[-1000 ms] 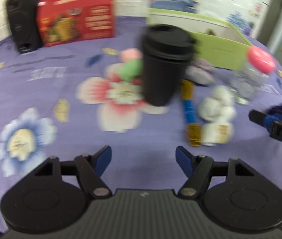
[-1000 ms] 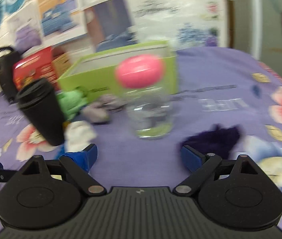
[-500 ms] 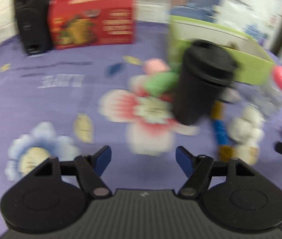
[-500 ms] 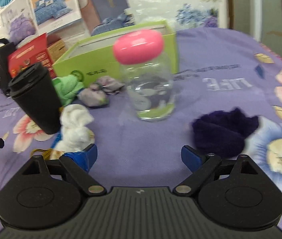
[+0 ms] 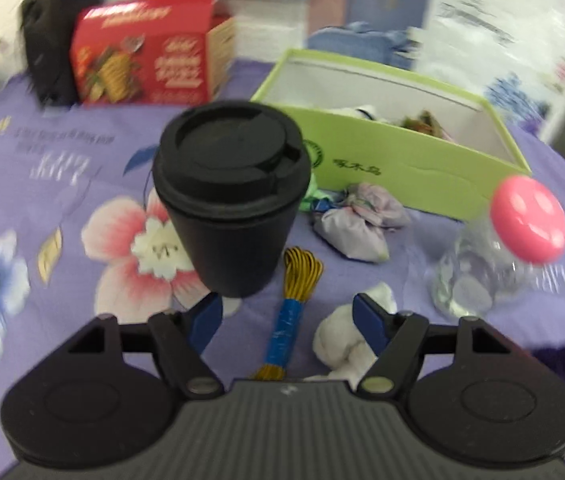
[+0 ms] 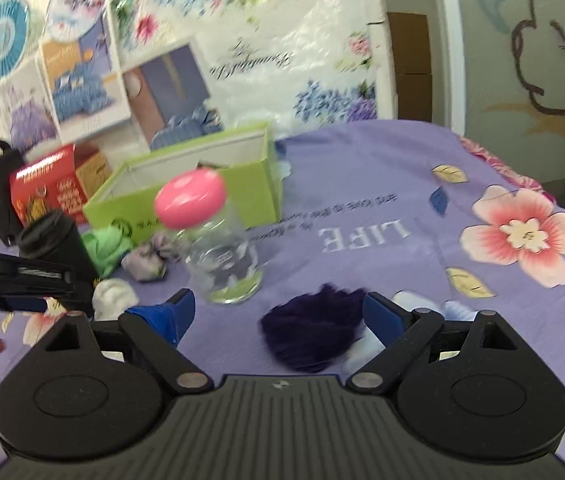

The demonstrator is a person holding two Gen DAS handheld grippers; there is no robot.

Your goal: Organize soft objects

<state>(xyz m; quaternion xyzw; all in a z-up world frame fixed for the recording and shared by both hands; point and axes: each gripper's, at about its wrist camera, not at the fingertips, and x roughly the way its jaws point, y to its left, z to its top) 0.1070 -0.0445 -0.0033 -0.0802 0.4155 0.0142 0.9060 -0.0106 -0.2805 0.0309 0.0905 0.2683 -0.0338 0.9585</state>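
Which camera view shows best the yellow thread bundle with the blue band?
The left wrist view shows it best: the yellow thread bundle lies whole on the cloth, beside the black cup and between the open jaws. In the right wrist view I cannot find it; the left gripper covers that spot.

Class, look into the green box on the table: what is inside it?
The green box is open-topped. A white-and-black item and a brownish one peek above its front wall; anything lower is hidden.
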